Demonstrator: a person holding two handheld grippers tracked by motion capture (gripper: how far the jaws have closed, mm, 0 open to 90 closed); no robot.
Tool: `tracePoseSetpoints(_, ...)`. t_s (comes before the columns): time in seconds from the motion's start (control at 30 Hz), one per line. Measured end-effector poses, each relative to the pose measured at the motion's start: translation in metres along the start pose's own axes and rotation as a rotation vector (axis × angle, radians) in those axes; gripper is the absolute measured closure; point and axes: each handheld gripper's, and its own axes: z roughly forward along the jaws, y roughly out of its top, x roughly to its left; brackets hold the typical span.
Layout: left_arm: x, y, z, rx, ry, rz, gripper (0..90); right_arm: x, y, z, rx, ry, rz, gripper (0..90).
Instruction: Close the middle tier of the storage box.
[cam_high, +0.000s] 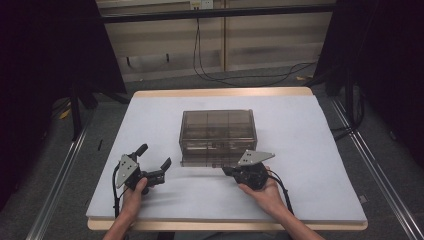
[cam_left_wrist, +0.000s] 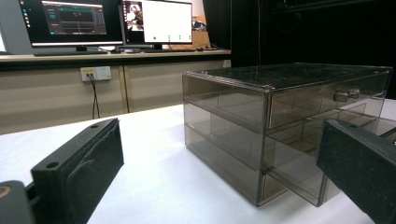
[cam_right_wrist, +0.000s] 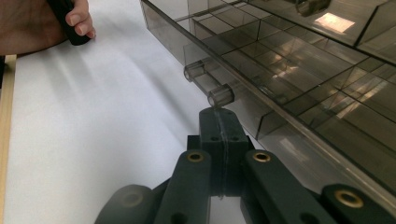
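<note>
The right gripper (cam_right_wrist: 219, 114) has its jaws pressed together just below the drawer handle (cam_right_wrist: 212, 86). The left gripper (cam_high: 152, 157) rests wide apart, empty, on the bench (cam_high: 300, 150).

Lighting: even overhead light on the white tabletop (cam_high: 300, 150); surroundings left and right fall to near black in the high view. Shadows: soft, faint, close under the smoked drawer box (cam_high: 218, 136) and the hands.

Glare: bright patch on the box top in the right gripper view; pale reflections across its dividers. Monitors (cam_left_wrist: 112, 21) in the left gripper view glow white, partly blown out.

Focus: the left claw (cam_left_wrist: 224, 172) is soft and blurred at the frame bottom; the right claw (cam_right_wrist: 219, 135) is fairly sharp, the drawer knob (cam_right_wrist: 220, 95) slightly soft.

Quality: low resolution, mild grain throughout; a streaky smear on the tabletop between the hands in the high view.
</note>
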Motion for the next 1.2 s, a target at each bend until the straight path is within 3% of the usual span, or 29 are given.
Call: tracePoseSetpoints(1.2,0.0002,0.0001,-0.0001,0.003,-0.001,0.003,0.9,-0.0093,0.0031,0.0057,-0.005,-0.031,0.032,90.0)
